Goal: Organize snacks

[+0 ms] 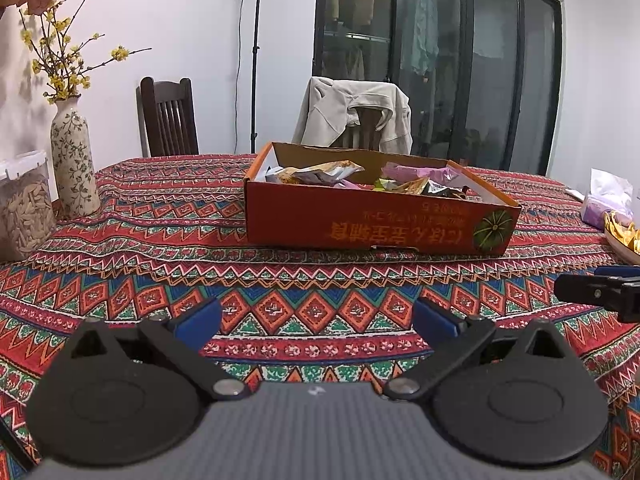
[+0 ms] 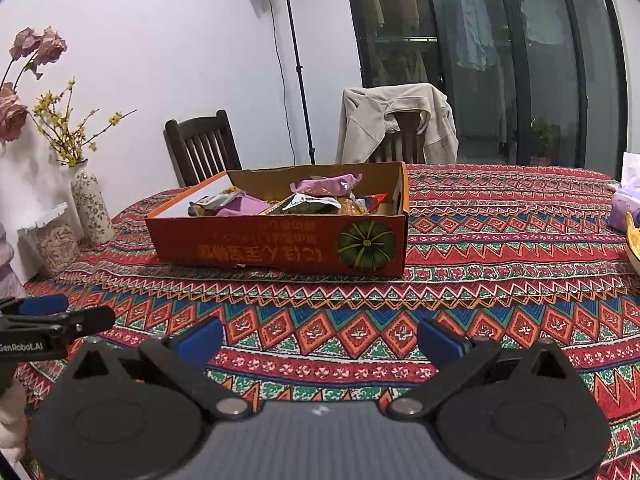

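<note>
Left wrist view shows the left gripper [image 1: 316, 318] spread wide with nothing between its blue pads [image 1: 200, 320], hovering low over the patterned tablecloth [image 1: 120, 272]. Just above frame centre sits an orange cardboard box [image 1: 360, 228] with a green pumpkin printed on its near wall, and snack packets [image 1: 320, 174] in purple, orange and white wrappers are heaped inside it. At the right edge, the tip of the right gripper [image 1: 600, 290] pokes into frame. Behind it, also at the right edge, lies a dish of yellow-wrapped snacks [image 1: 624, 236] beside a purple tissue pack [image 1: 604, 200]. On the left stand a floral vase [image 1: 74, 160] of yellow blossoms and a clear jar of seeds [image 1: 24, 208]. A jacket-draped chair [image 1: 356, 116] stands beyond the box.

Right wrist view has the right gripper [image 2: 320, 340] equally wide apart and empty, its blue pads [image 2: 438, 340] over the cloth in the lower half. The same box [image 2: 280, 244] sits centre-left, packets [image 2: 312, 196] piled within. The left gripper [image 2: 60, 312] enters at the left edge; how far its fingers are spread is not clear from this angle. A lamp on a stand [image 2: 296, 60] rises at the upper centre.
</note>
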`<state>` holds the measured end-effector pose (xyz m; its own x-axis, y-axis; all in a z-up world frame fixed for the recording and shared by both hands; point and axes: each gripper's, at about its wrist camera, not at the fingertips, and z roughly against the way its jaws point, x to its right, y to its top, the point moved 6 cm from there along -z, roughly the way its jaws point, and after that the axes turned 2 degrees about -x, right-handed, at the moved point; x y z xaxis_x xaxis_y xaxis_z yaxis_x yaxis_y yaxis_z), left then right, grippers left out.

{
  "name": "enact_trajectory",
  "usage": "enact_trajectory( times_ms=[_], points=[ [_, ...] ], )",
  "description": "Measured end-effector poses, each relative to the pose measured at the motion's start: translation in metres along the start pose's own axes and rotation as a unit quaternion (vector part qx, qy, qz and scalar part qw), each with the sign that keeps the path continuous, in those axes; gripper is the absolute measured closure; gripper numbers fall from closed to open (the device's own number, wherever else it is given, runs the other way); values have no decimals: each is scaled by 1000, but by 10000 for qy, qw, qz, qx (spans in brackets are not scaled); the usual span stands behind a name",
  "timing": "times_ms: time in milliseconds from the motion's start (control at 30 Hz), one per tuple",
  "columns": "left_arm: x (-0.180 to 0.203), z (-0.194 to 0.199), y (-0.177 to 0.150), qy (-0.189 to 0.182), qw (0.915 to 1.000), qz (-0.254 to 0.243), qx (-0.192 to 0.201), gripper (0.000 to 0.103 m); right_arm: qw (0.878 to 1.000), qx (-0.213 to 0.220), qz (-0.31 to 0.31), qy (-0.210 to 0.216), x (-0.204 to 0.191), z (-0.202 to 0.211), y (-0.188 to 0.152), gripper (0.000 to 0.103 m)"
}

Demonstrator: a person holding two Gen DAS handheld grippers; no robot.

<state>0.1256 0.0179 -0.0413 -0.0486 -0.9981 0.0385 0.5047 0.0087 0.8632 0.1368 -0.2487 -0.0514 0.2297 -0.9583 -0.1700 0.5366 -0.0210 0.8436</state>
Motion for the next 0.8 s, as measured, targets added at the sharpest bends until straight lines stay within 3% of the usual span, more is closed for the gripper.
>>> enact_trajectory(
  times_ms=[800],
  points=[
    [0, 2, 0, 8, 10000, 9, 34, 0, 10000, 11, 27, -2, -2, 2, 1, 0]
  ],
)
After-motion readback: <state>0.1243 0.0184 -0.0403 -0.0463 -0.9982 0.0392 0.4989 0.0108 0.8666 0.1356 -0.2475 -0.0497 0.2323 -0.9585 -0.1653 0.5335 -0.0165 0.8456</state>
